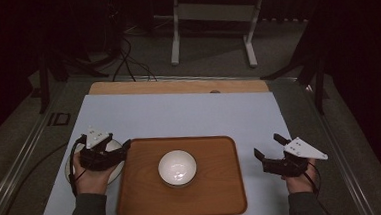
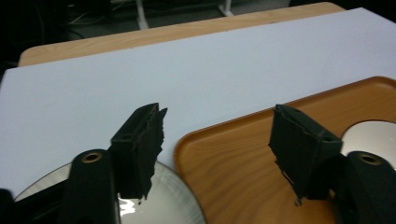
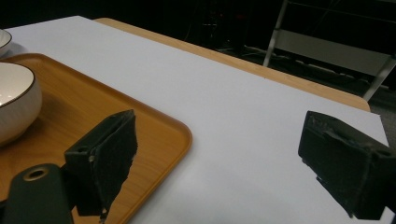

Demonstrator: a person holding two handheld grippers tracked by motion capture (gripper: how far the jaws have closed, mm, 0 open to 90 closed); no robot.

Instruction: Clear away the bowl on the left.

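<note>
Two wide-open tools (image 1: 126,144) (image 1: 267,148); plate (image 2: 177,196) beneath the left, plainer close up.

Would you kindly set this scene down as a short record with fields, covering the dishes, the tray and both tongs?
surface: white sheet over a wooden table
tray: wooden tray, lying on the sheet between the two hands
bowl: white bowl, upright near the tray's middle
plate: white plate, on the sheet just left of the tray, partly under the left hand
left tongs: open, nothing between the jaws, above the plate and the tray's left edge
right tongs: open and empty, right of the tray
</note>
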